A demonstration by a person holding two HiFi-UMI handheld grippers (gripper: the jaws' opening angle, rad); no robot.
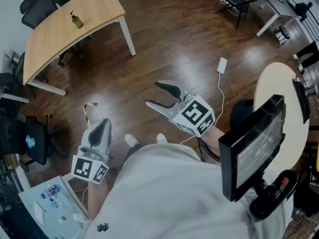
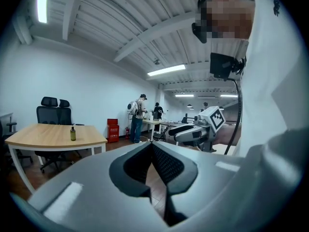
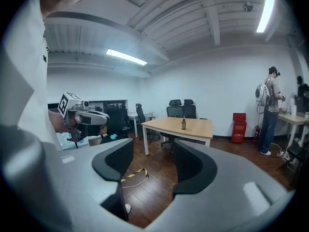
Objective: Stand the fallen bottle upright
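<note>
A small dark bottle [image 1: 76,20] stands upright on the light wooden table [image 1: 60,34] at the far left, well away from both grippers. The same bottle [image 2: 73,133] shows in the left gripper view, and the right gripper view has the bottle [image 3: 183,124] on the table top too. My left gripper [image 1: 101,127] hangs low by my side, jaws together and holding nothing, as the left gripper [image 2: 152,149] view confirms. My right gripper [image 1: 160,96] is held out in front of me over the floor, open and empty, and the right gripper [image 3: 150,162] view shows the gap between its jaws.
Dark wooden floor lies between me and the table. Black office chairs [image 1: 42,1] stand behind it. A white charger with cable [image 1: 222,64] and a yellow-black strip [image 1: 88,107] lie on the floor. A monitor [image 1: 254,143] and round table [image 1: 279,83] are at my right. People [image 3: 270,110] stand far off.
</note>
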